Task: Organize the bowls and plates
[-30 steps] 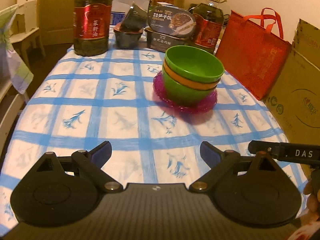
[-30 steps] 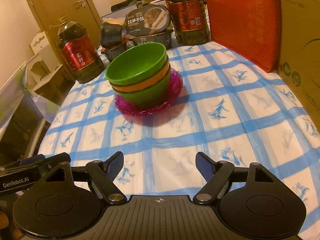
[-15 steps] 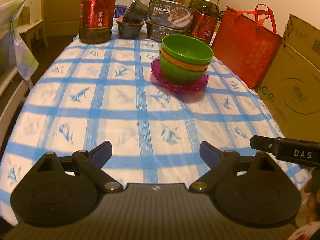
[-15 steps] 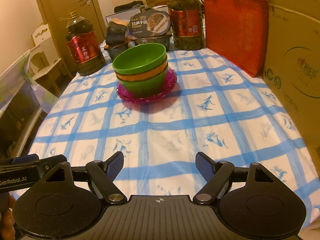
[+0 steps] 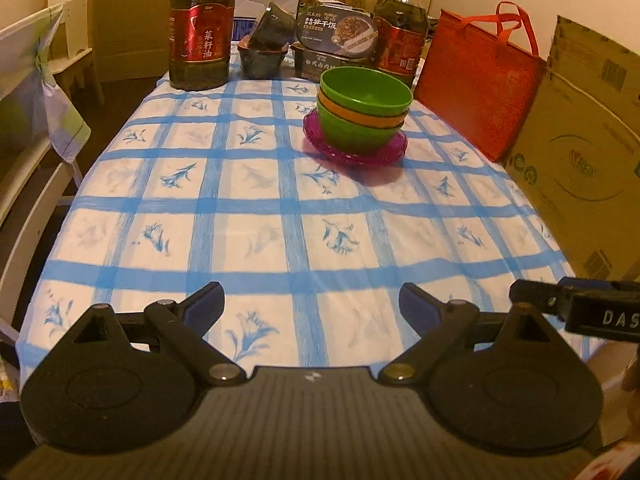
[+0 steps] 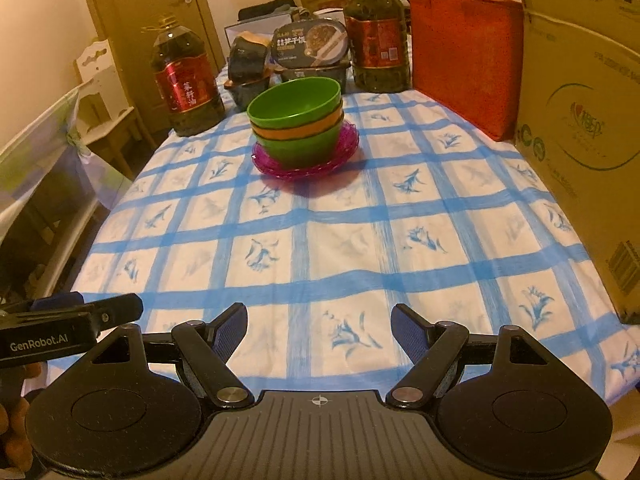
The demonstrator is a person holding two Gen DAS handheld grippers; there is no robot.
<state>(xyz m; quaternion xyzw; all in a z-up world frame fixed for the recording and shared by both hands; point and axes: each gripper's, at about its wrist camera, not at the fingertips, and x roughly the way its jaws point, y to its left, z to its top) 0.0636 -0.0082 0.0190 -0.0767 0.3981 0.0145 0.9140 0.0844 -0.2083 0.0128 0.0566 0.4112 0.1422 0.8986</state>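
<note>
A stack of bowls (image 5: 365,110) (image 6: 297,126), green over orange over green, sits on pink see-through plates (image 5: 356,152) (image 6: 306,162) in the far half of the blue-checked table (image 5: 256,220) (image 6: 340,248). My left gripper (image 5: 311,306) hangs over the table's near edge, open and empty, far from the stack. My right gripper (image 6: 319,326) is open too, with nothing between its blue pads, also near the front edge. Each gripper shows at the side of the other's view.
Two large oil bottles (image 5: 201,26) (image 5: 401,46), boxed meals (image 5: 339,36) and dark containers (image 5: 264,50) line the table's far end. A red bag (image 5: 476,88) and cardboard boxes (image 5: 588,152) stand along the right side. A white chair (image 5: 48,92) is at the left.
Both grippers have drawn back from the bowl stack toward the table's near edge, so the stack looks smaller and farther. Both stayed open and empty.
</note>
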